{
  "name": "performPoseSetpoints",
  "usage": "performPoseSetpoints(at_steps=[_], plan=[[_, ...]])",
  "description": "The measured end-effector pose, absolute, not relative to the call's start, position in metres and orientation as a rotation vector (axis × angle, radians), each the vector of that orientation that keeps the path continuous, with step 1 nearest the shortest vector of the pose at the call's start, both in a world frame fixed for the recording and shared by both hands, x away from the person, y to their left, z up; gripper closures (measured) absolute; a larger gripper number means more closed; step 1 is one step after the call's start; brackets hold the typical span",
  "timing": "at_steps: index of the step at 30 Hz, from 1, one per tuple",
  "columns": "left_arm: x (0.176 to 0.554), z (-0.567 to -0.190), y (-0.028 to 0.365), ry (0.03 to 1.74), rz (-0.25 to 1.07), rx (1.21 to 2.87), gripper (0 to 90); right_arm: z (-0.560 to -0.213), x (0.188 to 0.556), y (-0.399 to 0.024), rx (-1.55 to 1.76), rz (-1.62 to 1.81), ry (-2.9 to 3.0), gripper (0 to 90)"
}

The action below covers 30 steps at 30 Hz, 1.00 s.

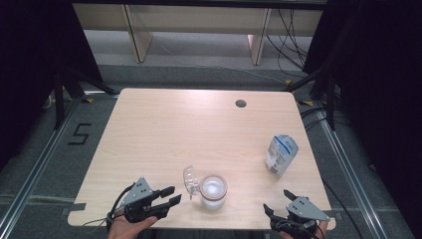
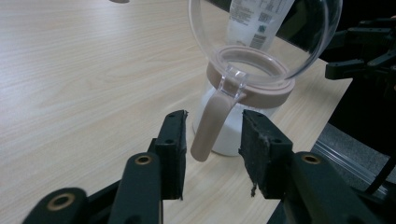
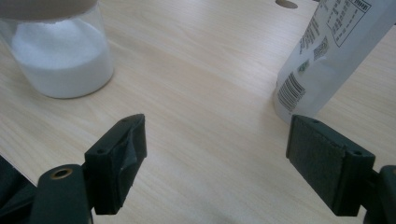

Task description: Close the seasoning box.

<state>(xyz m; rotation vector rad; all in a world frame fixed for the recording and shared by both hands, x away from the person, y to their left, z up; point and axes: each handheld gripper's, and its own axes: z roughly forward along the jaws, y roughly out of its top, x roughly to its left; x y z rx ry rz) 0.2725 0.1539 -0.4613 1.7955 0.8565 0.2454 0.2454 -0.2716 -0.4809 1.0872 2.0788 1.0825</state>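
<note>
Pale wood bench (image 1: 164,129), dark curtains around it, grey floor beyond. Your left claw (image 2: 212,135) sits at the near edge with its jaws partly apart, and no pad touches anything. The pinkish tab (image 2: 210,128) hanging off the jar (image 1: 213,191) collar lies right between the pads, with the jar body just past the tips. The clear flip lid (image 2: 299,42) stands open, tilted up and back behind the collar. White powder fills the lower part of the jar.

Your right claw (image 3: 215,154) is wide apart and holds nothing. The white pouch (image 3: 327,51) stands just ahead of its right jaw, and the jar is off to its far left.

Risks from here:
- Pinch the tab off-centre and it may slip out, since it's thin and looks smooth.
- Pull on it sideways and the jar could tip or skid; it sits close to the near bench edge and nothing braces it.
- With the lid open, a tip spills powder.
- Hard to tell how the tab joins the collar, possibly a hinge, so it may flex rather than lift.
</note>
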Motion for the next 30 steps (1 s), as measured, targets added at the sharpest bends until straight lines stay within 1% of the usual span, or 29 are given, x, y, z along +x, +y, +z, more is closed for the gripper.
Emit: performPoseSetpoints(at_steps=[2, 3, 5, 6, 7, 12, 14, 17, 21, 24, 30], plan=[[0.275, -0.458, 0.153, 0.831, 0.252, 1.810, 64.1, -0.482, 0.246, -0.272, 1.074, 1.088, 2.066, 21.2], [0.276, -0.458, 0.152, 0.825, 0.244, 1.792, 65.7, -0.481, 0.246, -0.272, 1.076, 1.083, 2.066, 21.2], [0.276, -0.456, 0.150, 0.843, 0.243, 1.786, 68.4, -0.482, 0.246, -0.272, 1.068, 1.085, 2.070, 21.1], [0.277, -0.454, 0.150, 0.813, 0.258, 1.808, 69.5, -0.482, 0.246, -0.272, 1.068, 1.083, 2.070, 21.1], [0.276, -0.453, 0.148, 0.827, 0.249, 1.795, 70.7, -0.482, 0.244, -0.270, 1.116, 1.097, 2.083, 21.1], [0.279, -0.447, 0.145, 0.791, 0.289, 1.807, 76.8, -0.481, 0.243, -0.269, 1.111, 1.078, 2.089, 21.5], [0.279, -0.445, 0.144, 0.804, 0.290, 1.801, 79.4, -0.481, 0.242, -0.268, 1.118, 1.077, 2.089, 21.7], [0.280, -0.444, 0.142, 0.764, 0.299, 1.805, 83.8, -0.481, 0.242, -0.268, 1.122, 1.077, 2.089, 21.7], [0.279, -0.442, 0.138, 0.765, 0.306, 1.796, 88.1, -0.482, 0.242, -0.268, 1.119, 1.077, 2.086, 22.0], [0.279, -0.438, 0.137, 0.743, 0.332, 1.820, 89.3, -0.482, 0.242, -0.268, 1.122, 1.077, 2.087, 22.1], [0.280, -0.437, 0.131, 0.725, 0.331, 1.814, 89.3, -0.482, 0.243, -0.268, 1.104, 1.090, 2.081, 22.1]])
